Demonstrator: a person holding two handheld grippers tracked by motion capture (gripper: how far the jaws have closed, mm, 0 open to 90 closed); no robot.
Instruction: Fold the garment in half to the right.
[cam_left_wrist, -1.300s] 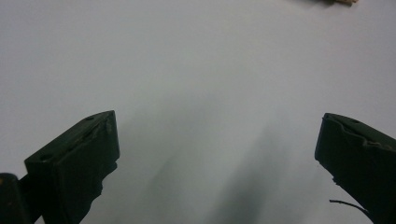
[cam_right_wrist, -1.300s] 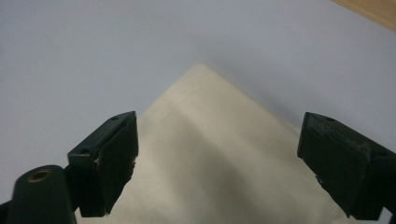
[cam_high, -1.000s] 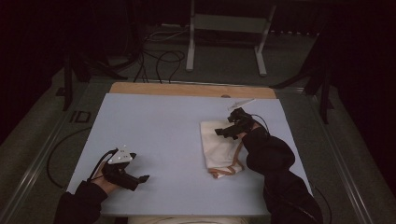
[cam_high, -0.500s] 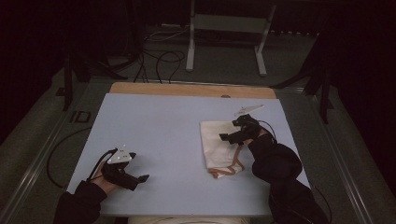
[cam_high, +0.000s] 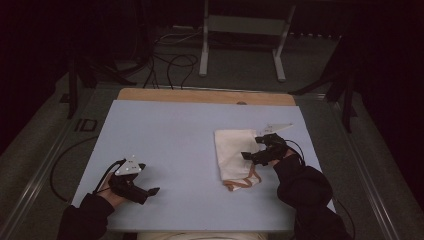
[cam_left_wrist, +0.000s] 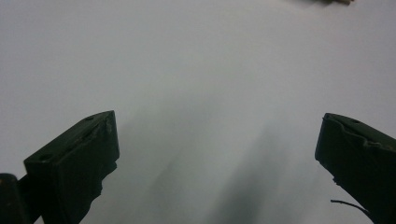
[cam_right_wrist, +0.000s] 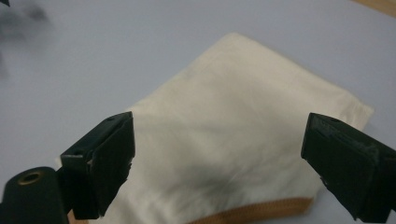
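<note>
Both grippers spread: right gripper (cam_high: 251, 156) hovers over folded cloth (cam_high: 232, 152) at table (cam_high: 165, 135) four o'clock, left gripper (cam_high: 145, 192) idle at eight; lower squarely onto an edge before pinching.

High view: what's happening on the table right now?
A person works a folded cream cloth on the light blue table with two handheld grippers. The right gripper hovers over the cloth, jaws wide apart, holding nothing. The left gripper sits at the near left, jaws open over bare tabletop, well away from the cloth.
</note>
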